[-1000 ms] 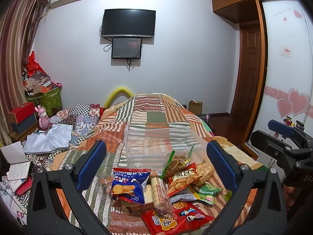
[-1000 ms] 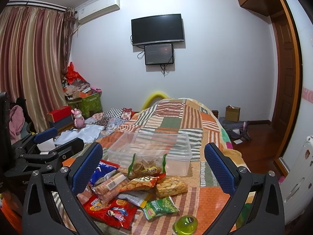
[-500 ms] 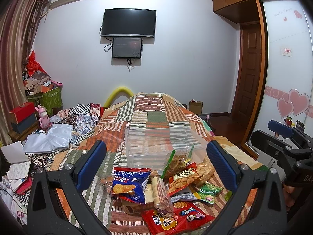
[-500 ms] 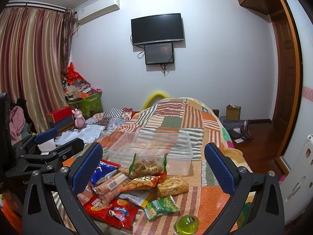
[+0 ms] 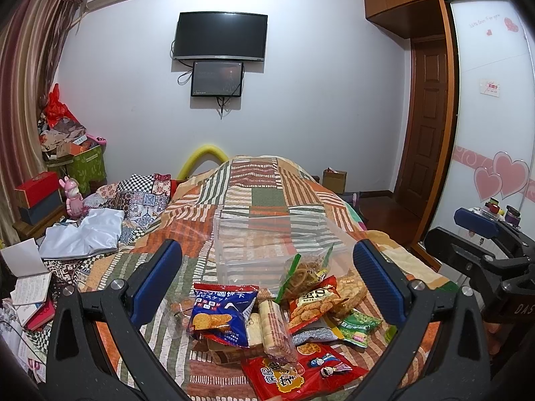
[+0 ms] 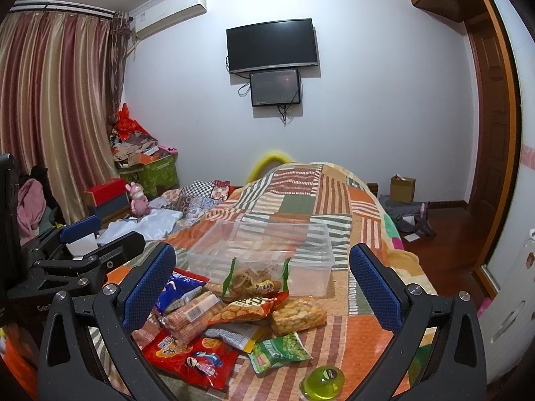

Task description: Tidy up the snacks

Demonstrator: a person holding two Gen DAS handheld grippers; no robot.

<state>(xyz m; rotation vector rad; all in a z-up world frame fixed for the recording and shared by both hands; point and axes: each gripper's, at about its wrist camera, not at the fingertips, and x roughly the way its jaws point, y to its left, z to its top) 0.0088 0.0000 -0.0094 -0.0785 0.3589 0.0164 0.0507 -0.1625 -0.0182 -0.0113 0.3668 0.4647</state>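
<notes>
Both grippers, left (image 5: 267, 270) and right (image 6: 262, 275), hover spread and empty over the snack pile (image 5: 274, 317) just before the clear bin (image 5: 277, 244); best take a top bag first, pinching its edge.

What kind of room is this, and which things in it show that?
Most likely a home bedroom. A bed with a patchwork quilt fills the middle, a television hangs on the wall, and a sliding-door wardrobe stands at the side. Snack packets lie on the quilt.
</notes>
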